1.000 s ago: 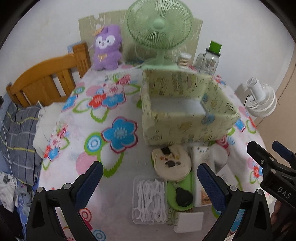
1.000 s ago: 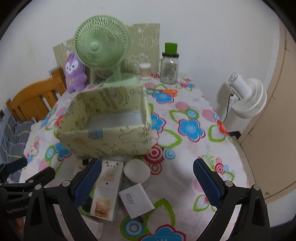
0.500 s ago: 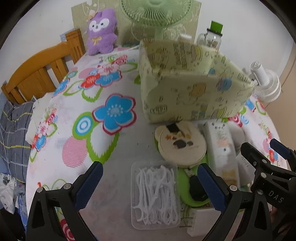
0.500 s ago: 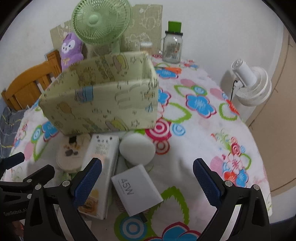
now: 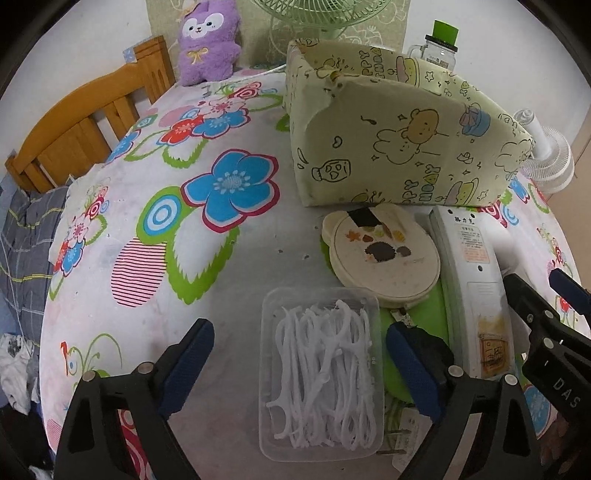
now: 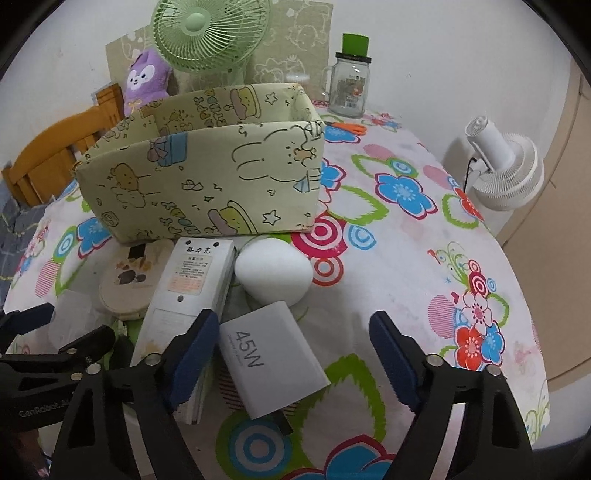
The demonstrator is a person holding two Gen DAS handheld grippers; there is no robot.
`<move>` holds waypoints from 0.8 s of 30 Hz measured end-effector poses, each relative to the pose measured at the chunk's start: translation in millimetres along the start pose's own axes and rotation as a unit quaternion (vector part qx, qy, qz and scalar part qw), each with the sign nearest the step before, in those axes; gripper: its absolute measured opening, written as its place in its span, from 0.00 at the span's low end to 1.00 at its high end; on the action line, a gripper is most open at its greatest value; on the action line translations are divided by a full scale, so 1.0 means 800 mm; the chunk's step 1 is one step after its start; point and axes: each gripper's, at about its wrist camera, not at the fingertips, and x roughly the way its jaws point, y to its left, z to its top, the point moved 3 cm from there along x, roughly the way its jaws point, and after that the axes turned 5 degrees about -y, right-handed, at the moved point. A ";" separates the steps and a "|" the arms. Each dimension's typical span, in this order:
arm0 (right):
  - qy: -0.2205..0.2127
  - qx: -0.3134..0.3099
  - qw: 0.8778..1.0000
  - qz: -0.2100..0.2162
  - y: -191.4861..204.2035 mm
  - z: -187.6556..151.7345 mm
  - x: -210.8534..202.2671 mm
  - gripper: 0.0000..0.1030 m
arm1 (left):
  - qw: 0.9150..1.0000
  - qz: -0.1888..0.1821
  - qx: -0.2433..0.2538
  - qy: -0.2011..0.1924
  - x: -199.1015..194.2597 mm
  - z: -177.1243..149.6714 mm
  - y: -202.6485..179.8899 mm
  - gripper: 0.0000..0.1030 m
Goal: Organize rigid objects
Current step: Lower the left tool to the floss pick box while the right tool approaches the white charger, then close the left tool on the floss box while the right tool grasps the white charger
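My left gripper (image 5: 300, 365) is open, low over the table, its fingers either side of a clear box of white floss picks (image 5: 320, 373). Beyond it lie a round cream case (image 5: 384, 260), a long white carton (image 5: 471, 280) and a black object (image 5: 430, 349) on a green mat. My right gripper (image 6: 291, 354) is open, its fingers either side of a white 45W charger (image 6: 271, 360). A white egg-shaped object (image 6: 273, 271) and the long white carton (image 6: 188, 291) lie just past it. A pale green fabric box (image 6: 207, 173) stands open behind them, also in the left wrist view (image 5: 399, 147).
A green desk fan (image 6: 208, 33), a purple plush toy (image 6: 146, 79), a glass jar with a green lid (image 6: 351, 81) and orange scissors (image 6: 349, 127) are at the table's back. A white floor fan (image 6: 506, 166) stands off the right edge. A wooden chair (image 5: 88, 133) is at left.
Both grippers have come down and forward toward the objects at the table's front. The floss box and the charger now sit between the open fingers. Nothing has been gripped.
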 end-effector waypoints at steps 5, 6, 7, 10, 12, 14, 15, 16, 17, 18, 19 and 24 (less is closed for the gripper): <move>0.012 0.008 1.000 0.018 0.002 0.000 -0.002 0.69 | 1.000 -0.018 -0.012 0.000 -0.008 -0.002 -0.011 0.68; 0.015 0.010 1.000 0.020 0.002 -0.001 -0.002 0.69 | 1.000 -0.019 -0.015 0.002 -0.008 -0.002 -0.012 0.67; 0.019 0.010 1.000 0.023 0.001 -0.003 -0.003 0.69 | 1.000 -0.017 -0.017 0.003 -0.008 -0.002 -0.012 0.67; 0.030 0.007 0.999 0.036 0.003 -0.010 -0.004 0.64 | 1.000 -0.005 -0.022 0.000 -0.011 -0.001 -0.009 0.58; 0.033 -0.005 0.999 0.038 0.005 -0.015 -0.002 0.60 | 1.000 -0.007 -0.022 0.005 -0.011 -0.001 -0.008 0.58; 0.025 -0.013 0.999 0.039 0.007 -0.016 -0.003 0.58 | 1.000 0.003 -0.018 -0.001 -0.013 -0.002 -0.010 0.58; 0.023 -0.013 0.999 0.041 0.007 -0.016 -0.002 0.57 | 1.000 0.005 -0.014 -0.003 -0.014 -0.002 -0.011 0.58; 0.024 -0.011 0.999 0.045 0.006 -0.014 0.000 0.56 | 1.000 0.007 -0.012 -0.003 -0.015 -0.003 -0.013 0.58; 0.025 -0.008 0.998 0.049 0.006 -0.013 0.001 0.55 | 1.000 0.009 -0.011 -0.002 -0.015 -0.003 -0.012 0.58; 0.026 -0.006 0.998 0.051 0.005 -0.013 0.002 0.55 | 1.000 0.010 -0.011 -0.002 -0.016 -0.003 -0.013 0.58; 0.027 -0.001 0.998 0.053 0.004 -0.012 0.004 0.54 | 1.000 0.011 -0.010 -0.002 -0.017 -0.003 -0.013 0.58; 0.024 0.011 0.998 0.054 0.003 -0.006 0.010 0.51 | 1.000 0.016 -0.004 -0.012 -0.026 0.001 -0.020 0.58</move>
